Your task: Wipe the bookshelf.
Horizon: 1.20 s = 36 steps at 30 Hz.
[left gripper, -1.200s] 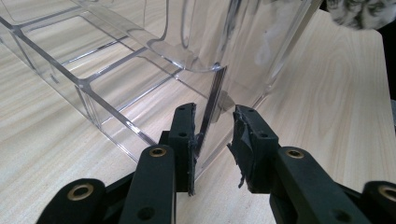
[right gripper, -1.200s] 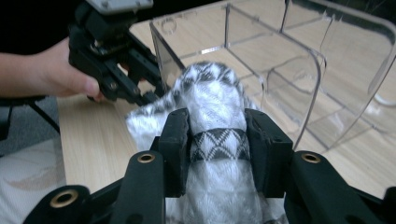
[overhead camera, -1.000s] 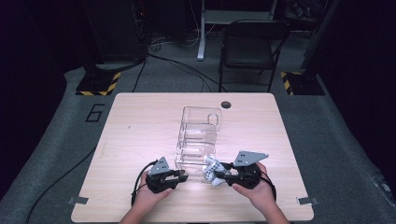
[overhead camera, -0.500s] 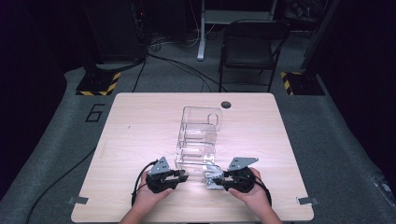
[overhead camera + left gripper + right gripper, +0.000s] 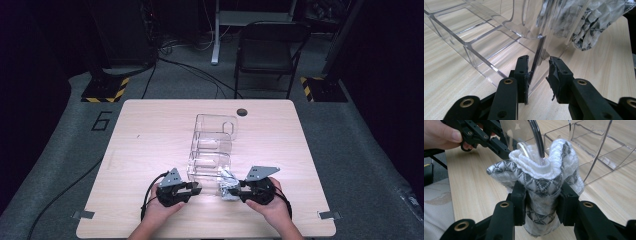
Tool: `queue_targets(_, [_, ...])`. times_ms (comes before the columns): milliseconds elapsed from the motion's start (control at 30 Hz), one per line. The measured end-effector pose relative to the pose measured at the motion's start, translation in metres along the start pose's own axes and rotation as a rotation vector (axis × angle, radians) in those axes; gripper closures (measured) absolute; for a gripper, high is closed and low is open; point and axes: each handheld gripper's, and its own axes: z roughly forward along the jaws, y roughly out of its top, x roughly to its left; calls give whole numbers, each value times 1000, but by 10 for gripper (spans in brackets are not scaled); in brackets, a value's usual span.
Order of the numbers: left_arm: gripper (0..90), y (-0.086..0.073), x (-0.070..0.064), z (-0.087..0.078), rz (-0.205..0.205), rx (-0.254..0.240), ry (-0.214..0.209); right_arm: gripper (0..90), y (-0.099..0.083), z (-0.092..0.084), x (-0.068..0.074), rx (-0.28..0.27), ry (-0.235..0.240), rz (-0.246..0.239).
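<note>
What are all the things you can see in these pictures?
Clear organiser: one, see-through plastic, several compartments, middle of the table.
Rolled cloth: one, white with grey-black pattern, at the organiser's near end, in the right gripper.
Table: one, light wood.
Chair: one, black, beyond the table.
Floor stands: two, with yellow-black stripes, beside the far corners.
Left gripper: black, fingers either side of the organiser's end wall.
Right gripper: black, fingers squeezing the cloth.
Hands: two.
</note>
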Motion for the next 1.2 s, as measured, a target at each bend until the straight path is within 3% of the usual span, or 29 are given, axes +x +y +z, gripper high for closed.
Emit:
queue_targets(100, [693, 0, 1, 0, 11, 4, 3, 638, -10, 9, -4, -12, 19, 60])
queue_targets(167, [693, 0, -1, 2, -1, -7, 8, 637, -23, 21, -6, 27, 12, 74])
queue_targets(233, [692, 0, -1, 1, 9, 8, 1, 634, -28, 25, -7, 27, 18, 88])
queue_targets(300, [692, 0, -2, 2, 2, -2, 0, 635, -24, 24, -6, 48, 3, 87])
queue_targets(333, [692, 0, -2, 2, 2, -2, 0, 636, -20, 22, -5, 62, -2, 55])
queue_targets(400, [692, 0, -1, 2, 6, 2, 0, 636, -16, 19, -4, 68, -10, 41])
queue_targets(533, [692, 0, -2, 2, 0, 1, -1, 634, 3, -1, 3, -21, -16, 22])
queue_targets(600, [692, 0, -2, 2, 0, 0, 0, 633, 4, -2, 3, -24, -25, 2])
queue_targets(733, [692, 0, -2, 2, 2, 1, 2, 629, -9, 7, 0, -32, -14, 52])
queue_targets(833, [691, 0, -3, 2, -1, -3, 8, 627, -24, 22, -1, 31, -25, 72])
queue_targets(867, [691, 0, -2, 2, 6, 3, 8, 625, -28, 26, -3, 34, -23, 67])
queue_targets(900, [691, 0, -3, 3, 1, -5, 14, 625, -29, 26, -3, 28, -11, 92])
queue_targets(967, [689, 0, -3, 2, -6, -6, 9, 629, -24, 23, -4, 45, -10, 98])
queue_targets(1000, [689, 0, -2, 2, -7, -1, 2, 629, -20, 20, -3, 53, -12, 74])
queue_targets(1067, [688, 0, -2, 2, -5, -1, 2, 628, -10, 12, 0, 24, -18, 53])
queue_targets(1100, [687, 0, -2, 1, 1, 4, 1, 628, 0, 0, 3, -31, -14, 45])
queue_targets(1200, [687, 0, -2, 2, -7, -3, 3, 624, 9, -8, 6, -59, -18, 30])
